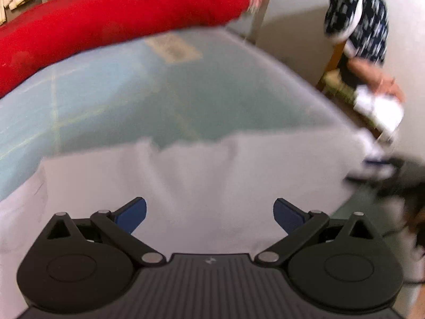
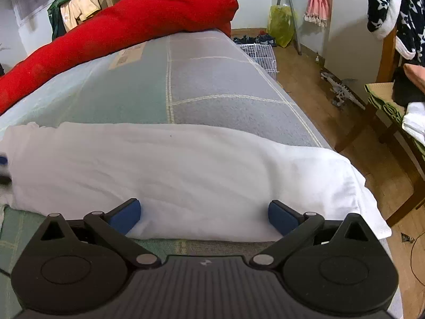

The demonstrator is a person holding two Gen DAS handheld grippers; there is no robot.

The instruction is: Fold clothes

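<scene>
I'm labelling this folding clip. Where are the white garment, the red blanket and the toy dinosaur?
white garment (image 2: 172, 170), right wrist view, middle of the cloth.
red blanket (image 2: 127, 24), right wrist view, middle of the roll.
toy dinosaur (image 2: 341, 89), right wrist view, its body.

Red bolster along bed's far edge

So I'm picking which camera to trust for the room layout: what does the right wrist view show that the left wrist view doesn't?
Only the right wrist view shows the toy dinosaur, white wire rack and yellow bag on the floor, all sharp. Only the left wrist view, blurred, shows the right gripper at the white garment's far corner. Both show the garment, the red bedding and open jaws.
</scene>
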